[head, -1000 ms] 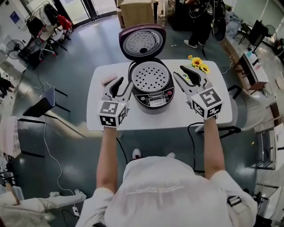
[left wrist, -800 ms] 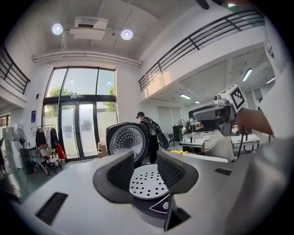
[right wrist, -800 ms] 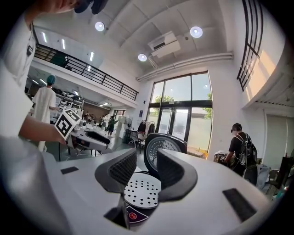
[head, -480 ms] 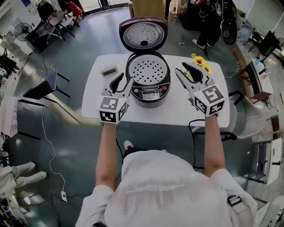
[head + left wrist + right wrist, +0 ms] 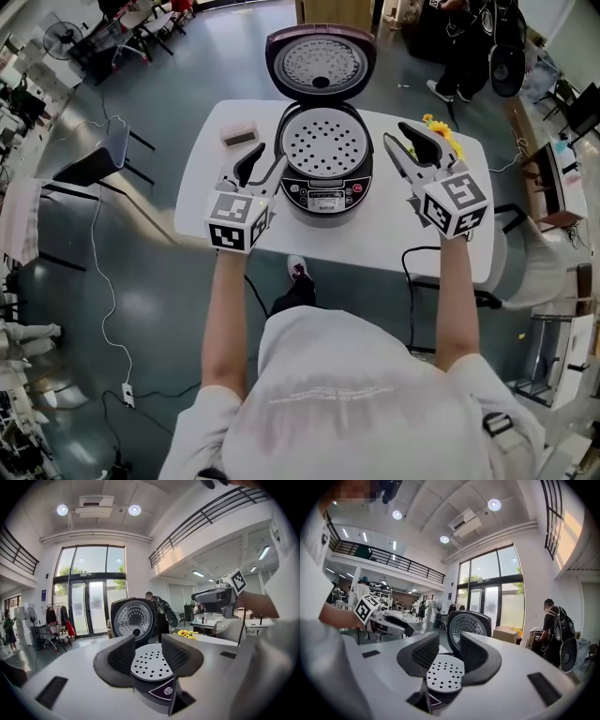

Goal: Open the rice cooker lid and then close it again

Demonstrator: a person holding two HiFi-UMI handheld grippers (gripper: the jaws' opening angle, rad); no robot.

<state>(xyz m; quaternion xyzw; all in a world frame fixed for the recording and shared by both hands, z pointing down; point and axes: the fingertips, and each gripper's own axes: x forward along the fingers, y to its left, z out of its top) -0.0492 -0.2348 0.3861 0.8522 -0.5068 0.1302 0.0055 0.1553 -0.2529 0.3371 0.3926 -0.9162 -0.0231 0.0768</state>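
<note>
Left gripper (image 5: 261, 164): jaws a moderate gap apart, just been opening a little, nothing clasped between them; it is held over the table's left half, near the front edge, just beside the cooker's left flank without touching it. Right gripper (image 5: 405, 143): jaws likewise a moderate gap apart and empty, held over the table's right half, beside the cooker's right flank and clear of it. Each gripper view looks through the gap at the cooker beyond. Rice cooker (image 5: 325, 178): 1 unit, dark body, standing at the middle of the table toward the far edge, control panel (image 5: 325, 199) facing the person. Lid (image 5: 321, 64): raised fully on its rear hinge, upright past the far edge, its perforated underside showing. Inner steam plate (image 5: 323, 145): 1, white, dotted with holes, lying flat in the cooker's mouth. Table (image 5: 375, 246): white, rounded corners. Small pinkish box (image 5: 240, 134): 1, near the far left corner. Sunflowers (image 5: 441, 127): yellow, at the far right corner, behind the right gripper. Chair (image 5: 98, 169): 1, on the floor left of the table.
</note>
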